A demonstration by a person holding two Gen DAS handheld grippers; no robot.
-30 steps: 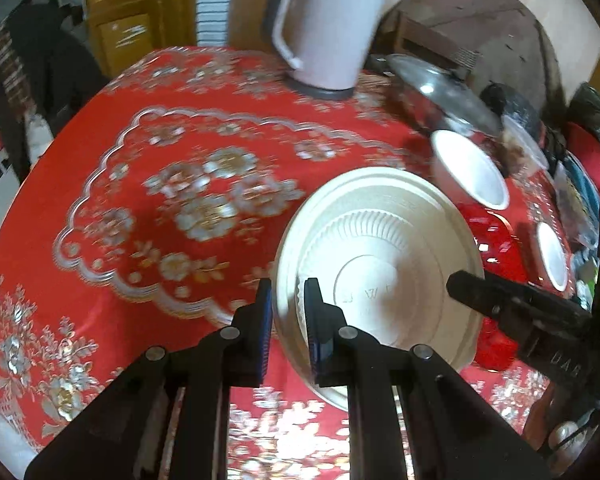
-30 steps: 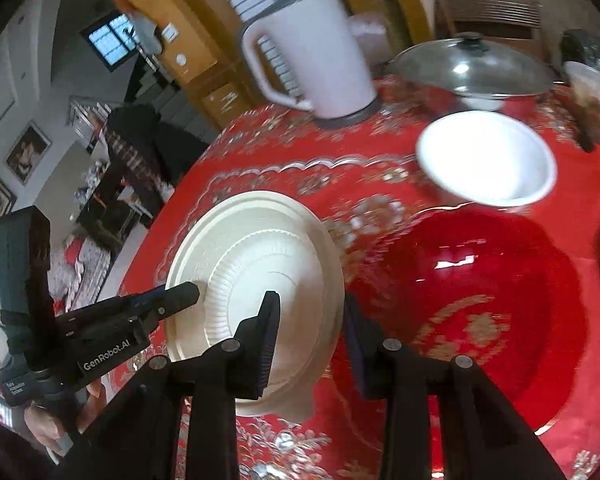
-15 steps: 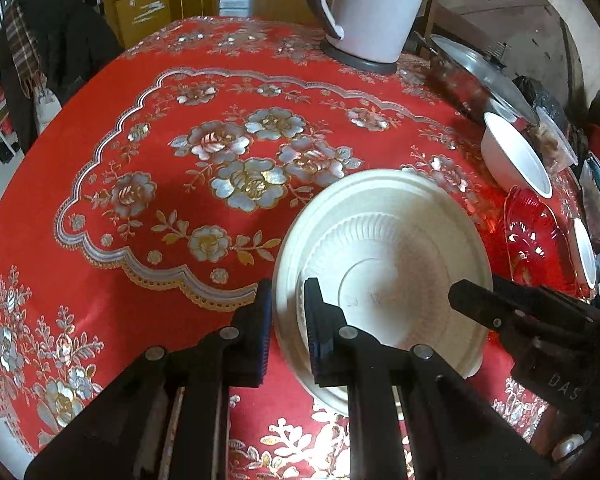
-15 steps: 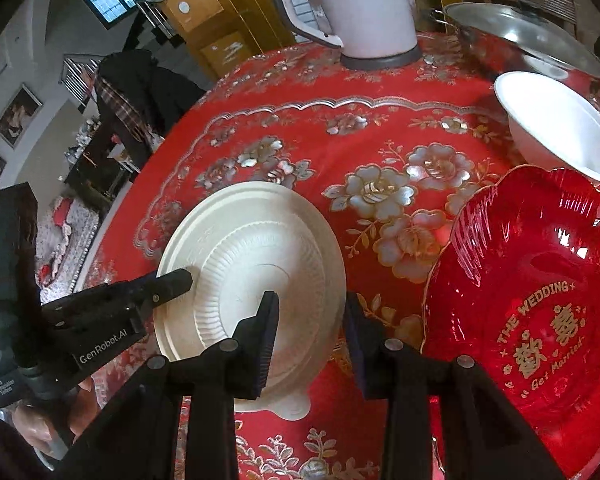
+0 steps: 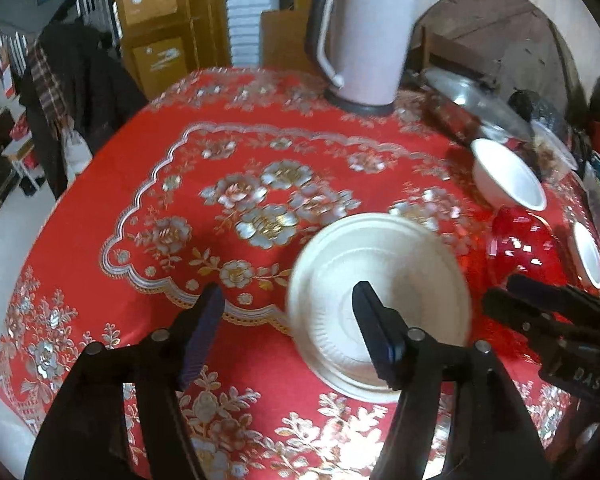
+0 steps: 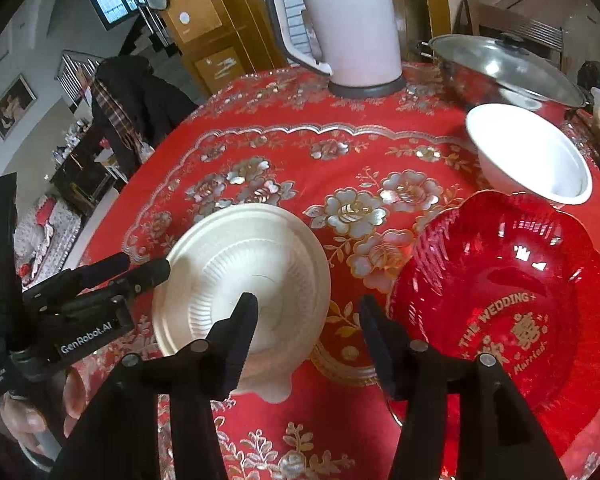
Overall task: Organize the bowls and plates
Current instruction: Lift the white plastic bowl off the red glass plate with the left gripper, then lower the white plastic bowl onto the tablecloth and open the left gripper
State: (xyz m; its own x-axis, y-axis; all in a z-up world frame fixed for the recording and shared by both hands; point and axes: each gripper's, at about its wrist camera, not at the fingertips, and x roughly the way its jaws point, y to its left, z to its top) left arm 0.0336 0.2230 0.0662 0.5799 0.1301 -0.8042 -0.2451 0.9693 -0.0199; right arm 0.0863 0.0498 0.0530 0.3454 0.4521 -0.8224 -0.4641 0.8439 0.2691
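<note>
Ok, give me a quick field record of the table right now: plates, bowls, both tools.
cream plate: flat on the red tablecloth, released
left tool: jaws just opened, straddling the plate's left rim, not pressing
right tool: jaws just opened, over the plate's right rim, not pressing
red glass dish: right of the cream plate, apart from it
white bowl: behind the red dish, upright
kettle: far edge of the table
lidded pot: right of the kettle
</note>
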